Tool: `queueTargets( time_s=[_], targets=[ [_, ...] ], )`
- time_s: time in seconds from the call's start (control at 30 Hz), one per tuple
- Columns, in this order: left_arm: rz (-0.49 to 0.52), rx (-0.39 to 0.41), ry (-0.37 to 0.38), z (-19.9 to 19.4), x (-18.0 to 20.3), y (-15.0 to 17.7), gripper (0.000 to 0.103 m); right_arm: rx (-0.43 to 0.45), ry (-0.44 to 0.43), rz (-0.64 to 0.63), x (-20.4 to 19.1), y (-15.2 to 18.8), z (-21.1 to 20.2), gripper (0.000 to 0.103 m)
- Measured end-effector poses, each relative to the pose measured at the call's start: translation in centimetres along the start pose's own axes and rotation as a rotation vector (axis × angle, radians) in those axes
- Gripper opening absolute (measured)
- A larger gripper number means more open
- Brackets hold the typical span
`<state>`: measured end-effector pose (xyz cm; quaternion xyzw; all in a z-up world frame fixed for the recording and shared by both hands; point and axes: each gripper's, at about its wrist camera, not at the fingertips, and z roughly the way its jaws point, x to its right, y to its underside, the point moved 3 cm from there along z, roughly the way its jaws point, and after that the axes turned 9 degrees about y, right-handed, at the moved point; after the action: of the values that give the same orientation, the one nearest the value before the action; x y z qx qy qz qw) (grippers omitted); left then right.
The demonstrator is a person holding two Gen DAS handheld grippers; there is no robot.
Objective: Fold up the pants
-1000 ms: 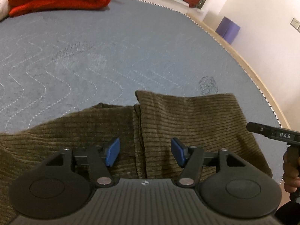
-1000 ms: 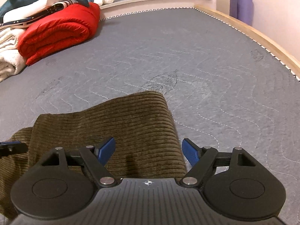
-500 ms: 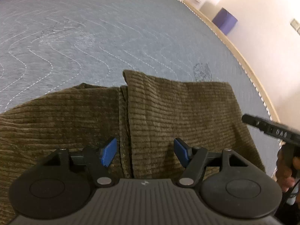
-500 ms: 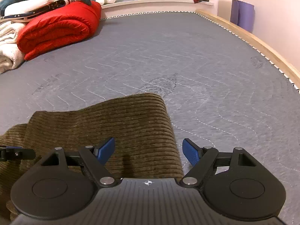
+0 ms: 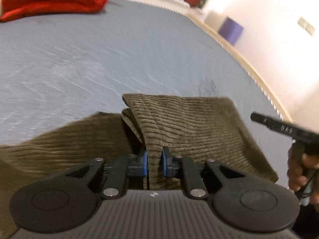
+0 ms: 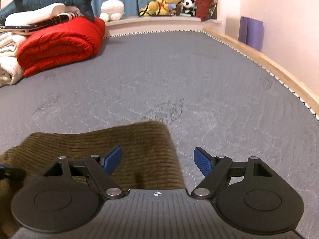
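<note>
Olive-brown corduroy pants [image 5: 189, 123] lie on the grey quilted bed cover [image 5: 79, 63]. My left gripper [image 5: 155, 162] is shut on a raised ridge of the pants' inner edge, lifting the fabric into a peak. In the right wrist view the pants [image 6: 119, 141] lie flat, their right edge between the blue pads. My right gripper [image 6: 157, 160] is open, low over that edge, holding nothing. Its body also shows at the right of the left wrist view [image 5: 283, 127], held by a hand.
A rolled red blanket [image 6: 59, 41] and white bedding [image 6: 8, 59] lie at the far left. Plush toys [image 6: 165, 4] sit on the sill behind. A wooden bed rail [image 6: 269, 67] runs along the right, with a purple roll [image 6: 251, 31] against the wall.
My left gripper closed on the pants' fold and raised it. My right gripper stayed open and tilted up slightly, showing more of the room.
</note>
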<state>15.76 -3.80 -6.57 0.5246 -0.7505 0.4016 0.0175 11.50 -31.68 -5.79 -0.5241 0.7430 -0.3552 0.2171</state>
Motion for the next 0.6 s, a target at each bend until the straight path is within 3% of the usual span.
queueTargets(
  time_s=[0.1, 0.23, 0.3, 0.33, 0.47, 0.6],
  targets=[
    [-0.020, -0.006, -0.038, -0.8, -1.6, 0.7, 0.015, 0.009, -0.004, 0.016, -0.1, -0.2, -0.1, 0.081],
    [-0.017, -0.086, -0.075, 0.5, -2.8, 2.1, 0.022, 0.016, -0.014, -0.002, -0.8, -0.1, -0.3, 0.081],
    [0.018, -0.061, -0.123, -0.4, -2.7, 1.8, 0.032, 0.018, -0.020, -0.008, -1.2, -0.1, -0.4, 0.081],
    [0.036, -0.032, -0.127, -1.2, -2.6, 1.4, 0.043, 0.020, -0.023, -0.008, -1.3, -0.1, -0.5, 0.081],
    [0.047, 0.038, -0.060, -3.9, -2.3, 0.9, 0.044, 0.043, -0.023, -0.004, -1.4, -0.2, -1.2, 0.081],
    [0.059, -0.047, 0.122, -3.4, -0.8, 2.6, 0.040, 0.032, -0.007, 0.020, -0.7, -0.2, -1.3, 0.082]
  ],
)
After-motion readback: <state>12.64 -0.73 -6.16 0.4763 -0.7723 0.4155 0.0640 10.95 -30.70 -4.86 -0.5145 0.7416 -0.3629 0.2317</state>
